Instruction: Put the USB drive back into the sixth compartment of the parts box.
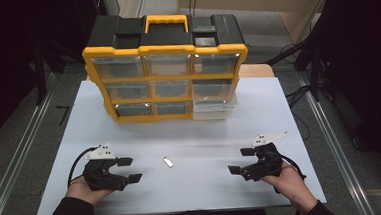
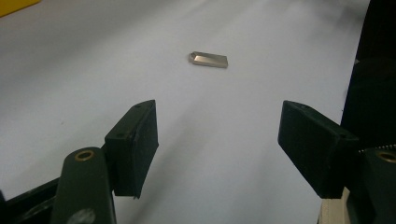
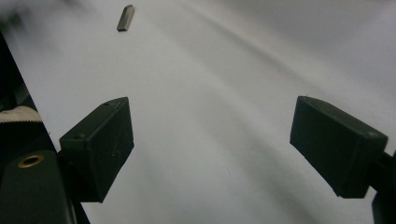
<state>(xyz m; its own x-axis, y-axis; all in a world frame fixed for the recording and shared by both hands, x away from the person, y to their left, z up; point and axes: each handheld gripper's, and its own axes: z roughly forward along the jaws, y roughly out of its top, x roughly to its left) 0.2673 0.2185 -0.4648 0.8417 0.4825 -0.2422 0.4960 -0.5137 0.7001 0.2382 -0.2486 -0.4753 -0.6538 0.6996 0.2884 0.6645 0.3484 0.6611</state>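
Metal piece (image 1: 168,162) lies flat mid-table, between both tools; yellow drawer organizer (image 1: 167,81) sits at twelve o'clock. Left gripper (image 1: 129,170) at nine, right gripper (image 1: 241,160) at three, both wide open, empty.

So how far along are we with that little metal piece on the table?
Barely begun. Nothing looks done: the small metal piece lies loose on the white table, apart from both grippers. In hand: left gripper and right gripper rest open either side of it. Left: grasping it. One drawer of the yellow organizer stands pulled out.
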